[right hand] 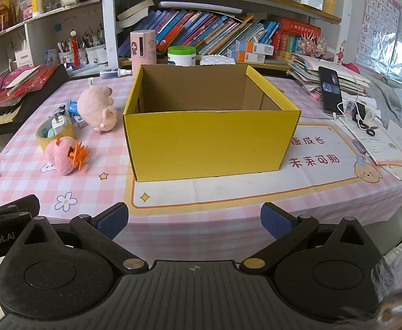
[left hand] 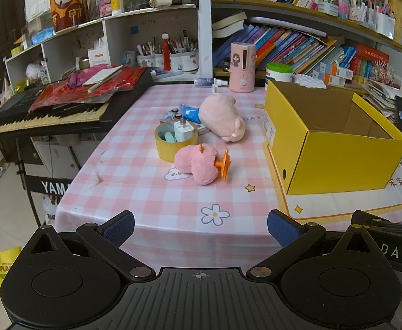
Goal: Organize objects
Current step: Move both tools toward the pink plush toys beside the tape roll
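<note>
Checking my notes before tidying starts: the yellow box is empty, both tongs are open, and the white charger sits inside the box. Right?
Not quite. The white charger sits inside the yellow tape roll, as the left wrist view shows. The yellow box is empty, and the left tongs and right tongs are open.

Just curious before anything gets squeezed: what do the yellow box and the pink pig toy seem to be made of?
Yellow box: likely corrugated cardboard, matte yellow outside, plain brown inside, folded flaps. Pink pig toy: apparently soft plush fabric, with a fuzzy, rounded surface.
</note>
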A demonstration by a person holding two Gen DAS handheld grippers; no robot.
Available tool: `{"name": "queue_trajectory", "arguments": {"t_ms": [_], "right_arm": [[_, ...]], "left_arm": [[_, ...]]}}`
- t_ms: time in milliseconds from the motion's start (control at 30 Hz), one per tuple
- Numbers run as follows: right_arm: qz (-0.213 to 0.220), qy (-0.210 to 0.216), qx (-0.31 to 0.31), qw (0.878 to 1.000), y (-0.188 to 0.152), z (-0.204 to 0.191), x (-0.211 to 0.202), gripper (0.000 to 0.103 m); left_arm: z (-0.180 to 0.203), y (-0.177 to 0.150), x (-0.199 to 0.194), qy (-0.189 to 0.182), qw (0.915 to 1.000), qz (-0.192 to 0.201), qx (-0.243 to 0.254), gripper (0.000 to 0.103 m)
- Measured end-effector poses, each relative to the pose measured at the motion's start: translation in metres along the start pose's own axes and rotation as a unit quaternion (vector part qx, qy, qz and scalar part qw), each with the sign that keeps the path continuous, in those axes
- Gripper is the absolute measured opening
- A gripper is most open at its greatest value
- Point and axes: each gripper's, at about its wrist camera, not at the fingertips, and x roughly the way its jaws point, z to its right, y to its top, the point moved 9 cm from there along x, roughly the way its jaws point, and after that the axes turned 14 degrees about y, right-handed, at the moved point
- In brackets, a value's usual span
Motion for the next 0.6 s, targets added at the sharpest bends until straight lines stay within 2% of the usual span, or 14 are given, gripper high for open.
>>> {"name": "queue_trajectory", "arguments": {"t_ms": [600], "right_arm": [[-0.006, 0.001, 0.004, 1.000, -0.0021, 0.0004, -0.0018, 0.103]], "left_arm": [[0.0027, -0.0044, 0.0022, 0.000, 0.9999, -0.014, 0.007, 0.103]]}}
